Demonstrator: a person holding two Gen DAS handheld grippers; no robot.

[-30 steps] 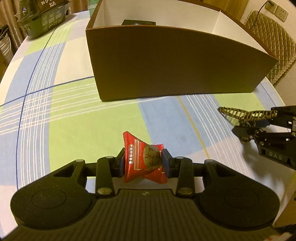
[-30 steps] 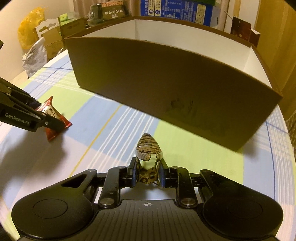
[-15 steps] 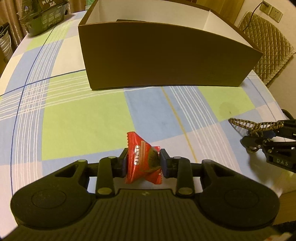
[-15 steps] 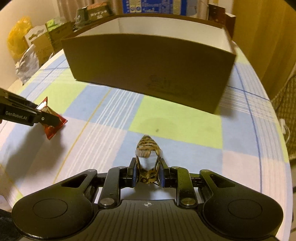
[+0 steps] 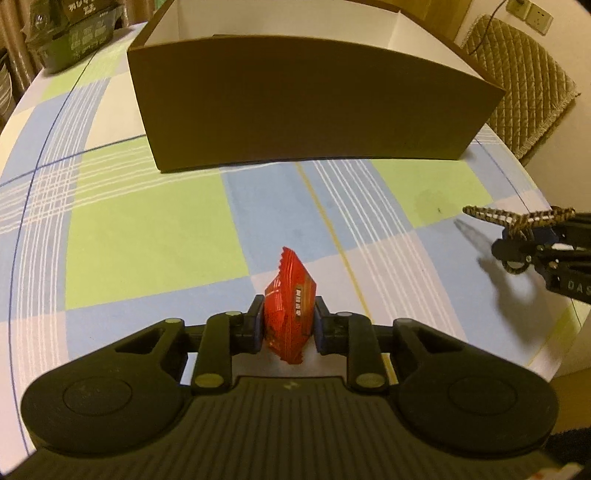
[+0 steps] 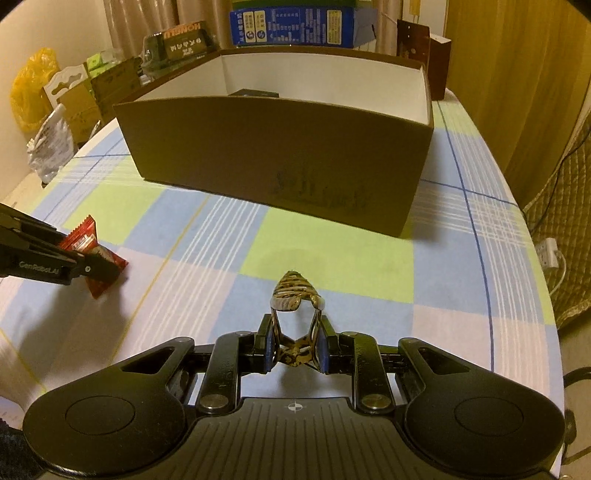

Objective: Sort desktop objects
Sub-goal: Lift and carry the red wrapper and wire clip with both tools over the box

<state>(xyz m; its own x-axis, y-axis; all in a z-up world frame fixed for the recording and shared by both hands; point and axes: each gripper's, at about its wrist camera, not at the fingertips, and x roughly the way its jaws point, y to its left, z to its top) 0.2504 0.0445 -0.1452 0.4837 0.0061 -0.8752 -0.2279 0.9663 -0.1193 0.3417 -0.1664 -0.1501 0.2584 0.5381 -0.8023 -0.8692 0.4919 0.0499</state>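
A checked tablecloth (image 5: 147,236) in blue, green and white covers the table; a quilted chair (image 5: 524,92) stands at its far right corner, with a wall socket (image 5: 532,11) above it; a dark carton (image 5: 74,33) with printed lettering sits at the far left edge; in the right wrist view a blue box (image 6: 295,27) stands behind the table, a yellow bag (image 6: 31,88) and a white bag (image 6: 50,147) lie left of it, and a curtain (image 6: 517,81) hangs at the right.
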